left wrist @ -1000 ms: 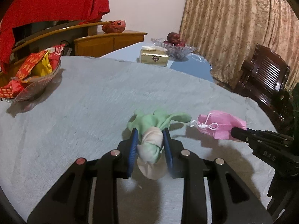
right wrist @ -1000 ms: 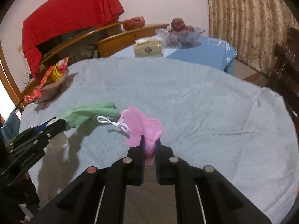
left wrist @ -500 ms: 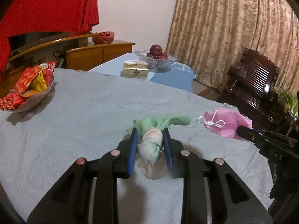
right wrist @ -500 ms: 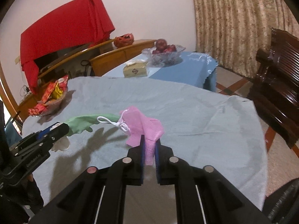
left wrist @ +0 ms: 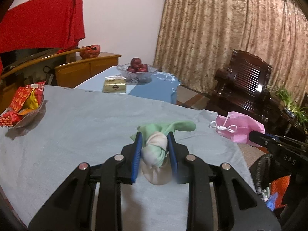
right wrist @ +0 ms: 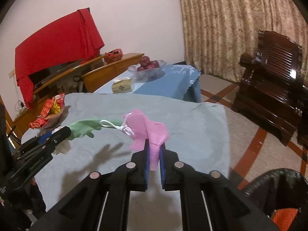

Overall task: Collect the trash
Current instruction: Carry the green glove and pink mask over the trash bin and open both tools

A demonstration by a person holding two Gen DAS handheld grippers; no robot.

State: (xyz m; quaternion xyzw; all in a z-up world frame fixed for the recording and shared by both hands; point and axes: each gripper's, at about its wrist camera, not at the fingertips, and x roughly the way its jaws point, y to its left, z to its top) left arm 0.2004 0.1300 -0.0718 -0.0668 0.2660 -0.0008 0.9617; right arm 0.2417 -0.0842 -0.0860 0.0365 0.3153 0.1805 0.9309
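Note:
A bunched green and white glove (left wrist: 156,147) hangs above the grey tablecloth (left wrist: 80,127), and my left gripper (left wrist: 155,137) is shut on it. In the right wrist view the same glove (right wrist: 82,130) trails from the left gripper (right wrist: 57,134) at the left. My right gripper (right wrist: 154,147) is shut on a pink face mask (right wrist: 148,130) with white ear loops, held above the table's right end. In the left wrist view the mask (left wrist: 238,128) and the right gripper's dark tip show at the right. A black bin (left wrist: 273,177) with coloured scraps inside sits at the lower right.
A glass bowl of red snack packets (left wrist: 21,105) stands at the table's left. Behind is a blue-covered table (left wrist: 154,84) with a tissue box (left wrist: 115,85) and a fruit bowl (left wrist: 137,71). A dark wooden chair (left wrist: 248,84) stands on the right, with curtains behind it.
Both grippers have lifted with the glove and the mask and drawn back to the right. The table's right edge, the floor and the black bin have come into view.

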